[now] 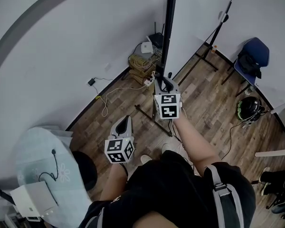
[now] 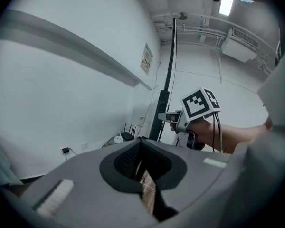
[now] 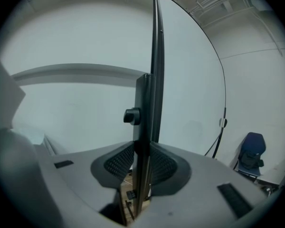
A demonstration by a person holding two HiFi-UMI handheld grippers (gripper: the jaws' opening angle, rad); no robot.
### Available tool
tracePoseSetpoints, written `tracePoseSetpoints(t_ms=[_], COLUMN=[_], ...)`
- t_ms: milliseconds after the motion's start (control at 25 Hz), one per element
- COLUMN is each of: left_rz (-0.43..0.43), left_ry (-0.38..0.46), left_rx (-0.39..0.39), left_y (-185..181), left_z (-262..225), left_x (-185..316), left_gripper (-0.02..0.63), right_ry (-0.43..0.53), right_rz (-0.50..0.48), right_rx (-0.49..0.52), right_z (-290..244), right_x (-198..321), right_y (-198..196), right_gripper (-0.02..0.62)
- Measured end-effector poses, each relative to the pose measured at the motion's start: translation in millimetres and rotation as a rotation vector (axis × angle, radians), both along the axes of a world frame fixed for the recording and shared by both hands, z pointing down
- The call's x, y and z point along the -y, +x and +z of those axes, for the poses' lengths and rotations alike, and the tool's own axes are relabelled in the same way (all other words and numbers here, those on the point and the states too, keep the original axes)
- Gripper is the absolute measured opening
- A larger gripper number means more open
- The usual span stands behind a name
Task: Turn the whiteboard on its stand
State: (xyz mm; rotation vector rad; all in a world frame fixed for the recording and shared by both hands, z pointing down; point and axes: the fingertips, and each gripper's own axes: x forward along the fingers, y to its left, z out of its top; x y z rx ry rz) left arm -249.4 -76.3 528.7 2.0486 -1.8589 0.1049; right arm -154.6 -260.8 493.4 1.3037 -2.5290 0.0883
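The whiteboard (image 1: 204, 13) stands edge-on in the head view, its black frame edge (image 1: 169, 23) running down to the stand's feet (image 1: 145, 114) on the wood floor. My right gripper (image 1: 163, 78) is shut on that frame edge. In the right gripper view the pads (image 3: 121, 161) press on the black frame (image 3: 156, 56) from both sides, just below a clamp knob (image 3: 131, 116). The white board face (image 3: 190, 80) stretches off to the right. My left gripper (image 1: 127, 119) hangs lower left of the board, shut and holding nothing (image 2: 140, 144). It looks toward the right gripper (image 2: 168, 116).
A router and a heap of cables (image 1: 146, 56) lie by the wall behind the stand. To the right are a second stand's black leg (image 1: 213, 37), a blue chair (image 1: 251, 56) and a helmet (image 1: 249, 108). A pale blue covered object (image 1: 42, 170) sits at lower left.
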Motion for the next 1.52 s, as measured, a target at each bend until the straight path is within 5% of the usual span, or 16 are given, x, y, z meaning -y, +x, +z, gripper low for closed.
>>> tracePoseSetpoints(t_ms=[160, 760, 1520], left_rz=[-0.033, -0.076, -0.055], left_ry=[0.015, 0.034, 0.04], left_rx=[0.004, 0.034, 0.055], left_y=[-6.6, 13.9, 39.7], left_z=[-7.5, -22.6, -27.4], left_x=[4.9, 21.3, 19.4], left_gripper=[0.009, 0.009, 0.009], right_ry=[-0.059, -0.049, -0.107], right_rz=[-0.034, -0.197, -0.378], right_rx=[0.017, 0.018, 0.073], right_z=[0.8, 2.4, 3.3], right_x=[-6.5, -42.3, -85.5], right_y=[-2.0, -18.8, -36.2], right_gripper=[0.106, 0.097, 0.092])
